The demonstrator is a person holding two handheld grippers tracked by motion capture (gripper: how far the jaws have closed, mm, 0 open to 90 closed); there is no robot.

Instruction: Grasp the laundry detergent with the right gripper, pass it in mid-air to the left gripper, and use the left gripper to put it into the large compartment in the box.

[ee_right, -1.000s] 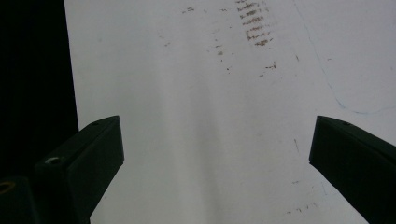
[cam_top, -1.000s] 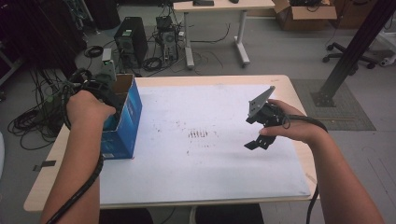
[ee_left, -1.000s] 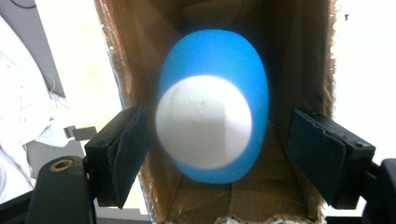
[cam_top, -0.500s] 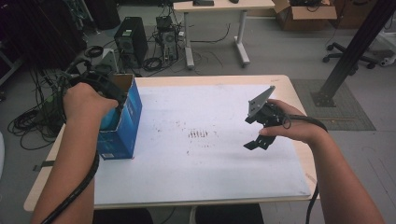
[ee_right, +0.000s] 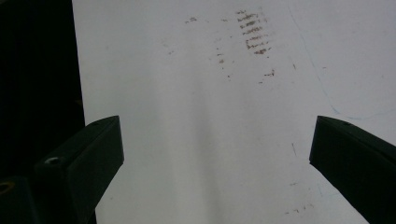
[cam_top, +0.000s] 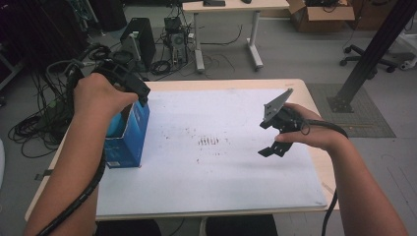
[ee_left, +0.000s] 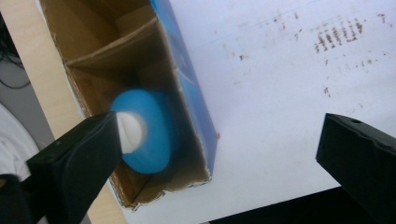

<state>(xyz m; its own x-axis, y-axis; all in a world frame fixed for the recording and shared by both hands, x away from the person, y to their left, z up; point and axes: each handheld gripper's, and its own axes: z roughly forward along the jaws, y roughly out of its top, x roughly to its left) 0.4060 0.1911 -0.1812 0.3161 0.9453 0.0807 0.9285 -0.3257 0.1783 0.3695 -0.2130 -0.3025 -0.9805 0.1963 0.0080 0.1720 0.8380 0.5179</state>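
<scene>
An open blue cardboard box (cam_top: 130, 137) stands at the left edge of the white sheet (cam_top: 221, 172). My left gripper (cam_top: 140, 96) hangs above its open top. In the left gripper view the box (ee_left: 187, 88) lies below, and a blurred blue tape roll (ee_left: 154, 140) sits inside it. The left gripper (ee_left: 222, 135) has just been opening its jaws; they stand wide apart with nothing pressed between them. My right gripper (cam_top: 266, 137) hovers over the right side of the sheet, and in its own view this gripper (ee_right: 217, 135) is open and holds nothing.
Dark smudges (cam_top: 209, 141) mark the middle of the sheet. The wooden table edge (cam_top: 314, 98) runs close beside the right hand. Beyond the table, cables and computer towers (cam_top: 137, 42) cover the floor, with a desk (cam_top: 226, 7) behind and a black post (cam_top: 373, 54) at right.
My left hand has lifted up from the box and its jaws have spread apart. The right hand and its gripper have stayed where they were.
</scene>
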